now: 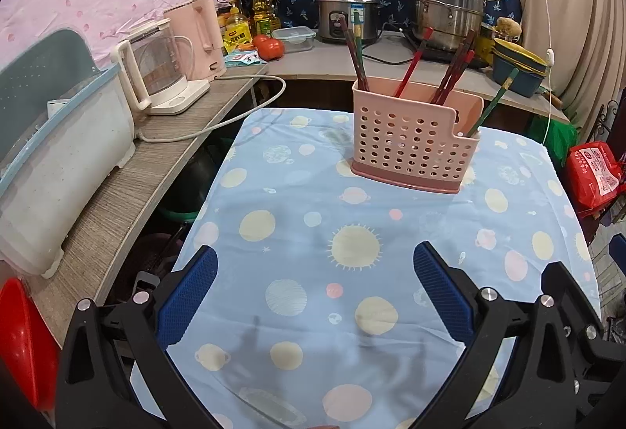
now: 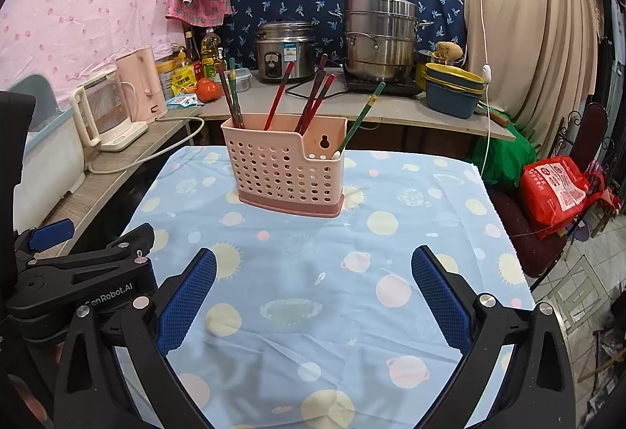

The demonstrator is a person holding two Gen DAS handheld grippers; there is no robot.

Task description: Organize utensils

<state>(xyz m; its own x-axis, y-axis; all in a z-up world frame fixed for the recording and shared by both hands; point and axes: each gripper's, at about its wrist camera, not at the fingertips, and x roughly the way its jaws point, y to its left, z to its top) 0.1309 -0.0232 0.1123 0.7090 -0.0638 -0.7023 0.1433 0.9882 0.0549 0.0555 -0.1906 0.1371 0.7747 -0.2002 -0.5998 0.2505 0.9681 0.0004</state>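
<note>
Chopsticks (image 2: 313, 96) already stand in the pink holder (image 2: 285, 170) at the far middle of the table (image 2: 391, 311), so with both left tongs (image 1: 315, 296) and right tongs (image 2: 313, 296) wide and empty, pulling straight back probably avoids tipping it.

The holder (image 2: 287, 168) stands on the table (image 2: 450, 217), chopsticks (image 2: 315, 98) inside it. Behind it, on the counter (image 2: 391, 108), sit the cooker (image 2: 285, 51) and the pot (image 2: 379, 37).

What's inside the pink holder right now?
Chopsticks stand in the pink holder: red and dark ones in the tall section, one green chopstick in the low right section. Their lower ends are hidden by the wall.
</note>
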